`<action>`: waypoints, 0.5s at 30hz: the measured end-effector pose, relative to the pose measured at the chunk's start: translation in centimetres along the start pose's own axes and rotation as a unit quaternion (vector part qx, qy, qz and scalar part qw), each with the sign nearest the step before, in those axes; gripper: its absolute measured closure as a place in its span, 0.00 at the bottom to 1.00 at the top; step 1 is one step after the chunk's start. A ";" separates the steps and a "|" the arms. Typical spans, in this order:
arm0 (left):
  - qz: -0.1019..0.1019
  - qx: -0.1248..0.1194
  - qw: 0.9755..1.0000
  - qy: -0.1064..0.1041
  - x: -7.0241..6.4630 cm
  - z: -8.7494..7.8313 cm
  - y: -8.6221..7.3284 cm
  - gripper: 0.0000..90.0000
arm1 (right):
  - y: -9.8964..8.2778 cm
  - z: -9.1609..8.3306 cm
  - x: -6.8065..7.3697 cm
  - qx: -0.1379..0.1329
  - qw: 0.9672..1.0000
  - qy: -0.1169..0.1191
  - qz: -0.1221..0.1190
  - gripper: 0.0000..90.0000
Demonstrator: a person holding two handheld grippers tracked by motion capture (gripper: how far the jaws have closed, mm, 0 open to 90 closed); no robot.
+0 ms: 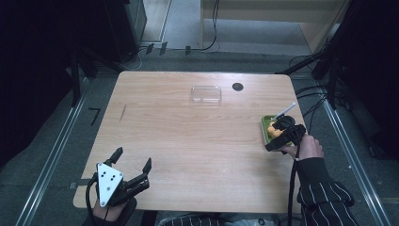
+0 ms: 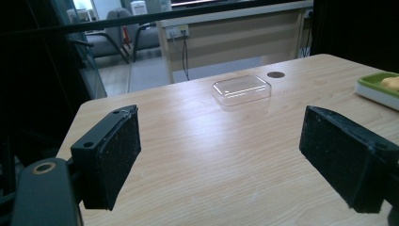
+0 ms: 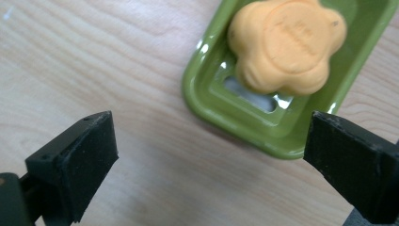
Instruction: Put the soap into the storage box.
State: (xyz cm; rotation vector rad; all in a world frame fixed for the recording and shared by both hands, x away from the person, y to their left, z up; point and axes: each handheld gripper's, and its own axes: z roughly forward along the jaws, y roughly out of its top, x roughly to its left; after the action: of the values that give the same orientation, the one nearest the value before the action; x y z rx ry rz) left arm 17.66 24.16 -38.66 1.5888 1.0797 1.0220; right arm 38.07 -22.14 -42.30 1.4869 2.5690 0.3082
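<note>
Right edge of the high view: a green soap dish point(image 1: 266, 127) sits on the bench point(image 1: 188, 141) near its right rim, with an orange flower-shaped soap point(image 1: 272, 128) in it.
Soap: in the right gripper view the soap point(image 3: 287, 43) lies inside the dish point(image 3: 221, 101) at the upper right of the frame, over the drain slot — seated, not propped on the rim as far as I can tell.
Right gripper: the right gripper point(image 1: 282, 129) hovers over the dish; in its own view the jaws stand wide at the lower corners, nothing between the pads, the soap beyond them and untouched.
Left gripper: the left gripper point(image 1: 134, 162) rests at the lower left of the high view, jaws spread wide and empty; its own view looks across bare bench.
Clear lid: a transparent plastic lid or tray point(image 1: 206, 93) lies by itself at the upper middle of the bench, well apart from the dish; it shows again in the left gripper view point(image 2: 242, 89) at upper centre.
Done, by my reading: the soap is placed in the dish and let go.
Left, by my reading: probably fetching the clear piece and setting it over the dish — it lies untouched so far.
Other: a dark round grommet point(image 1: 237, 86) sits just right of the clear piece.
</note>
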 end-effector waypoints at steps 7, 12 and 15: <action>0.001 0.000 1.000 0.000 0.0 0.0 0.0 0.15 | -1.0 -0.6 1.6 -0.001 1.000 0.003 -0.016 0.03; 0.001 0.000 1.000 0.000 0.0 0.0 0.0 0.15 | -1.7 -0.7 2.7 0.001 0.999 0.003 -0.033 0.03; 0.001 0.000 1.000 -0.001 0.0 0.0 0.0 0.15 | -2.1 -0.8 3.5 0.003 0.999 0.003 -0.042 0.03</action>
State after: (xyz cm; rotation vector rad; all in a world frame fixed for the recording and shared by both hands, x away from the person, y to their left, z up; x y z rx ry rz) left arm 17.64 24.18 -38.65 1.5903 1.0780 1.0216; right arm 34.38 -20.24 -42.18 1.3768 2.6314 0.2956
